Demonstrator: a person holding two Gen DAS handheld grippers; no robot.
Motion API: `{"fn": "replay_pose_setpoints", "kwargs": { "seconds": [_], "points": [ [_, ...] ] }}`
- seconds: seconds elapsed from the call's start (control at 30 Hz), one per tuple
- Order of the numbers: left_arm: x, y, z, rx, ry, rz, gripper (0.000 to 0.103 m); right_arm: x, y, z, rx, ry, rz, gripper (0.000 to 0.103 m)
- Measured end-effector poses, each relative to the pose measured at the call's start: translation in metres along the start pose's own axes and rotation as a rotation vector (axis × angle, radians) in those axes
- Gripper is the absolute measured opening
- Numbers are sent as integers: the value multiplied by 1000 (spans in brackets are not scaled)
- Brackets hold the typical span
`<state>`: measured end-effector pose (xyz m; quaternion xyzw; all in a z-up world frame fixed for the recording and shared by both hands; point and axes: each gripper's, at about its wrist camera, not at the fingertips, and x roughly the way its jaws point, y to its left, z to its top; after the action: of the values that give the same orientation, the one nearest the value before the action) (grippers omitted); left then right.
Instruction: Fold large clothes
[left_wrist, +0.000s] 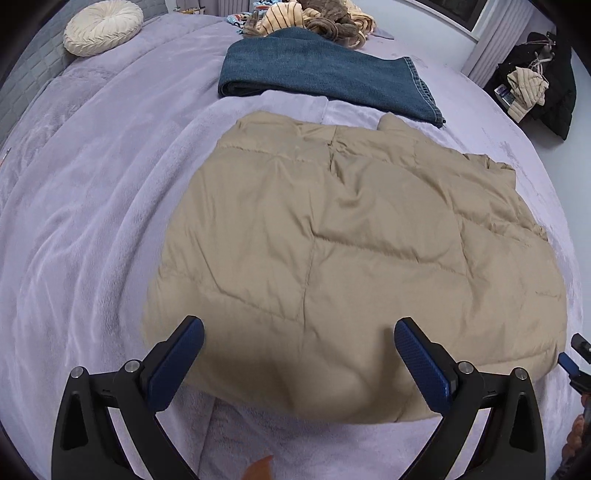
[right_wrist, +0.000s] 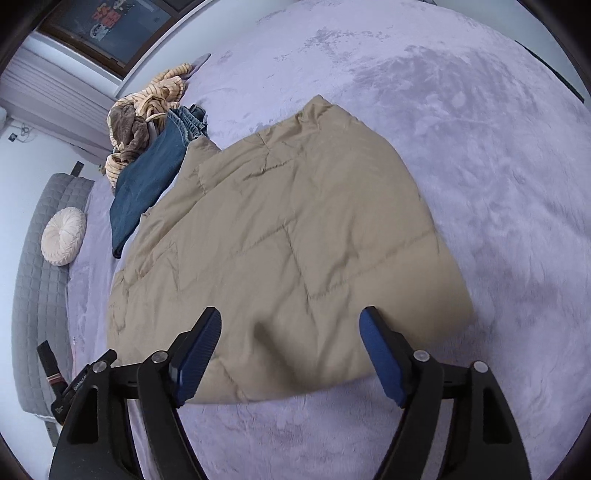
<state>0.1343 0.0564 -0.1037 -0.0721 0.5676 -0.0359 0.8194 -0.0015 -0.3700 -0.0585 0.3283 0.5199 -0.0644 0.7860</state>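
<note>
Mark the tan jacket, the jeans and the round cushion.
Tan jacket (left_wrist: 351, 236): left wrist view, middle of its quilted top.
Jeans (left_wrist: 314, 70): left wrist view, middle of the folded denim.
Round cushion (right_wrist: 63, 236): right wrist view, its pleated centre.

We see right gripper (right_wrist: 290, 354) jaws apart, empty, above near edge of folded tan jacket (right_wrist: 280, 240) on lavender blanket (right_wrist: 480, 166).
</note>
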Motion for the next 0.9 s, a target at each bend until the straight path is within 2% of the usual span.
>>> {"fn": "replay_pose_setpoints", "kwargs": {
  "seconds": [0.17, 0.27, 0.3, 0.33, 0.43, 0.57, 0.63, 0.7, 0.9],
  "points": [
    [0, 3, -22, -28, 43, 9, 103, -2, -14, -25, 53, 24, 15, 82],
    [-1, 9, -34, -51, 43, -1, 103, 1, -22, -34, 88, 39, 26, 82],
    [-1, 11, -38, -54, 40, 1, 103, 3, -24, -36, 98, 42, 30, 84],
    [0, 14, -41, -54, 43, -3, 103, 4, -26, -38, 108, 47, 33, 93],
    [4, 20, -50, -71, 76, -81, 103, 8, -30, -40, 140, 45, 51, 94],
    [11, 32, -59, -174, 101, -214, 103, 15, -34, -39, 183, 45, 80, 94],
    [17, 39, -62, -235, 112, -269, 103, 20, -36, -38, 203, 46, 100, 103],
    [22, 45, -63, -284, 117, -312, 103, 24, -39, -35, 226, 42, 123, 103],
    [43, 57, -60, -373, 114, -369, 103, 47, -49, -34, 312, 73, 177, 103]
  ]
}}
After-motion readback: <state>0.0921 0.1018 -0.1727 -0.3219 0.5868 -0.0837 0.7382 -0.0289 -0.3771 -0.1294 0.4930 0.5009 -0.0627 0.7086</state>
